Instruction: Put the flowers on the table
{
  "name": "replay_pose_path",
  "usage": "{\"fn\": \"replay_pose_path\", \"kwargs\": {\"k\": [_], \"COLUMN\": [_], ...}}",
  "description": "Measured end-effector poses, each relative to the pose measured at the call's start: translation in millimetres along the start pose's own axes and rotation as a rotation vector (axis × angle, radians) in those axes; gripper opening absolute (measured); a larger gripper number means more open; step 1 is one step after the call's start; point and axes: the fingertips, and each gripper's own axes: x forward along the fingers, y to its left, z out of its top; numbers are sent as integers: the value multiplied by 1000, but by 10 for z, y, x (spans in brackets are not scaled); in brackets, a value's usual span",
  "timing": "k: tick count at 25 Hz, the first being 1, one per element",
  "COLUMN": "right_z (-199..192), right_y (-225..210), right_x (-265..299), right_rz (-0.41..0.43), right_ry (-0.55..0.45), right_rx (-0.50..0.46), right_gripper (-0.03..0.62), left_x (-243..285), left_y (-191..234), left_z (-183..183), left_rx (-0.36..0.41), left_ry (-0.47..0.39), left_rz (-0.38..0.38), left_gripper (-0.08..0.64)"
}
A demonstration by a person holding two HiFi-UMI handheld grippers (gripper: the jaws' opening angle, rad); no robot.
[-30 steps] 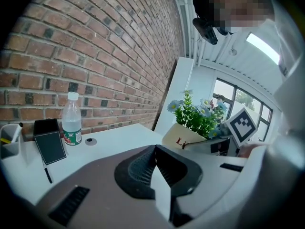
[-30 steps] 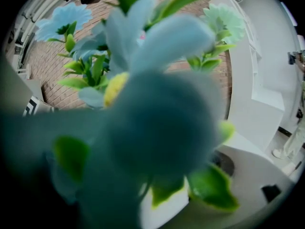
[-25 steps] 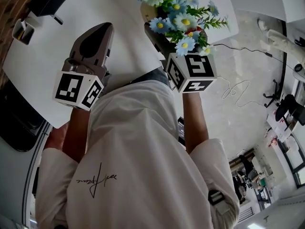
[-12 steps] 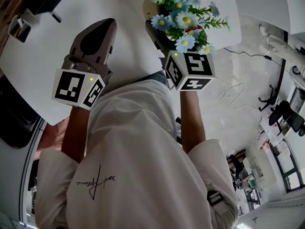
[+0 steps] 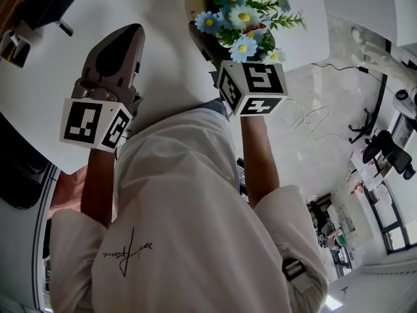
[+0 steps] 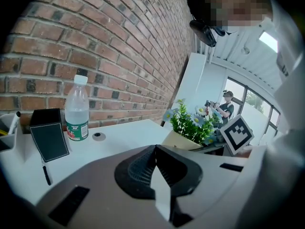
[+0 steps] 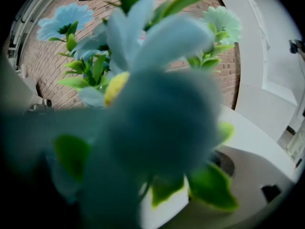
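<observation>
A cream pot (image 5: 193, 6) of blue and white artificial flowers (image 5: 236, 12) hangs over the near part of the white table (image 5: 166, 77). My right gripper (image 5: 207, 41) is shut on the pot, its jaws mostly hidden by the blooms. In the right gripper view the flowers (image 7: 157, 104) fill the frame, blurred and very close. My left gripper (image 5: 126, 36) is to the left over the table, shut and empty. Its closed jaws (image 6: 155, 151) show in the left gripper view, with the pot (image 6: 178, 140) and flowers (image 6: 190, 120) beyond them to the right.
A water bottle (image 6: 77, 111), a black box (image 6: 49, 135), a bottle cap (image 6: 98, 136) and a pen holder (image 5: 13, 44) stand at the table's far left by a brick wall. A cable (image 5: 313, 119) lies on the floor to the right.
Both grippers have shifted slightly forward and left over the table. The flower pot has gone with the right gripper.
</observation>
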Motion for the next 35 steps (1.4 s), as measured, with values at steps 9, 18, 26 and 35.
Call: {"fn": "replay_pose_path", "kwargs": {"k": [9, 18, 26, 35], "right_z": [40, 36, 19, 47], "right_y": [-2, -137, -176, -193], "right_x": [277, 433, 573, 796], "right_rz": [13, 21, 32, 34], "right_ry": [10, 29, 35, 24], "right_rx": [3, -21, -46, -84], "right_gripper": [511, 511, 511, 511], "left_x": [64, 141, 188, 237], "left_y": [179, 179, 176, 223], "left_z": [-23, -37, -65, -156], "left_rx": [-49, -106, -132, -150], "left_ry": [-3, -9, -15, 4], "left_rz": [13, 3, -15, -9], "left_gripper": [6, 6, 6, 6]}}
